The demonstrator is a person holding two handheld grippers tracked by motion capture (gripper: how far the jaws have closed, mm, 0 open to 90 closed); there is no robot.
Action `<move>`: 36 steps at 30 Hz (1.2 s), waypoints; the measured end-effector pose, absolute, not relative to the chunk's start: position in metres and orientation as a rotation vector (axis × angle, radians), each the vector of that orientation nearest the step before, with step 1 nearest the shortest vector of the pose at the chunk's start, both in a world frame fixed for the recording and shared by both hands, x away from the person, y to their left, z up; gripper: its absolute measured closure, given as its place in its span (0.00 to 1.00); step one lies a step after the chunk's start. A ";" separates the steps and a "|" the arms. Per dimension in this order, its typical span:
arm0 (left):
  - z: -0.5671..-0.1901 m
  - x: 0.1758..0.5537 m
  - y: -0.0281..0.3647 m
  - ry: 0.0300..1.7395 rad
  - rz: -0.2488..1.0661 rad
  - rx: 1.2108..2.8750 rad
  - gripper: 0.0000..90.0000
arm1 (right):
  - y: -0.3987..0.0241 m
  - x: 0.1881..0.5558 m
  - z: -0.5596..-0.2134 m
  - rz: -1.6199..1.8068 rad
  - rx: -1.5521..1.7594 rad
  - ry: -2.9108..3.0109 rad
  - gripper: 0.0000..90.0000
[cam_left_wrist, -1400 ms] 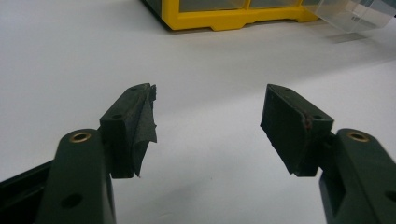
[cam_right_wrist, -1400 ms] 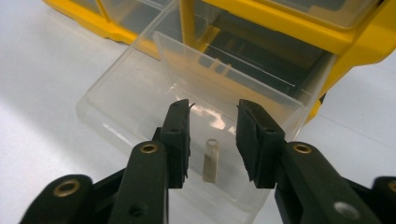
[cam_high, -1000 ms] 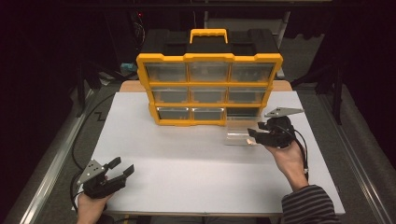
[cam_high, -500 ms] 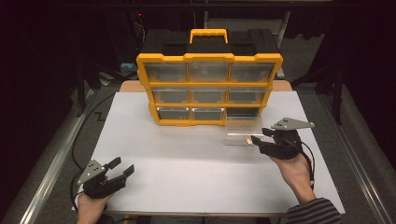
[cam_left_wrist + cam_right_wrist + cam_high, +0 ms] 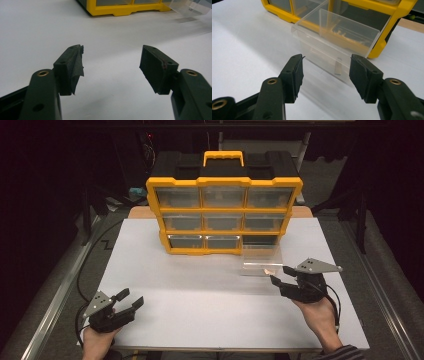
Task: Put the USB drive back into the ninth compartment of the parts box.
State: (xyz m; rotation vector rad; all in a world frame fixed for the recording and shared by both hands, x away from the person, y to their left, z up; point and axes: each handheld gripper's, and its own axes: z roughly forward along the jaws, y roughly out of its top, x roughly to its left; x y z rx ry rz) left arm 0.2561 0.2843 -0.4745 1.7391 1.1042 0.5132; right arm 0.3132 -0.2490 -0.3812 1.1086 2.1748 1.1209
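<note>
clear drawer lies out on the white table before the yellow organizer, no readable writing. right gripper jaws just opening, parted, empty, near it. left gripper parted, empty.

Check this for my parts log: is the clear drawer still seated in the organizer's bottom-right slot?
No. The clear drawer lies on the white table in front of the organizer, whose bottom-right slot is dark and empty.

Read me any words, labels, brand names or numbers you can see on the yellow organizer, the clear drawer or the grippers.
No readable text anywhere.
Yellow organizer: no lettering or brand mark can be made out on its frame or handle.
Clear drawer: plain plastic, no label.
Left gripper and right gripper: bare black jaws, no markings.
</note>
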 end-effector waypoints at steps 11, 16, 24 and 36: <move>-0.474 0.256 0.284 1.105 0.514 1.739 0.39 | -0.256 0.303 -0.393 1.139 1.118 2.161 0.49; -0.474 0.256 0.284 1.105 0.514 1.739 0.39 | -0.260 0.301 -0.399 1.144 1.127 2.152 0.48; -0.475 0.256 0.284 1.106 0.512 1.742 0.39 | -0.268 0.296 -0.407 1.145 1.156 2.135 0.46; -0.475 0.256 0.284 1.106 0.516 1.743 0.39 | -0.283 0.288 -0.415 1.146 1.189 2.100 0.43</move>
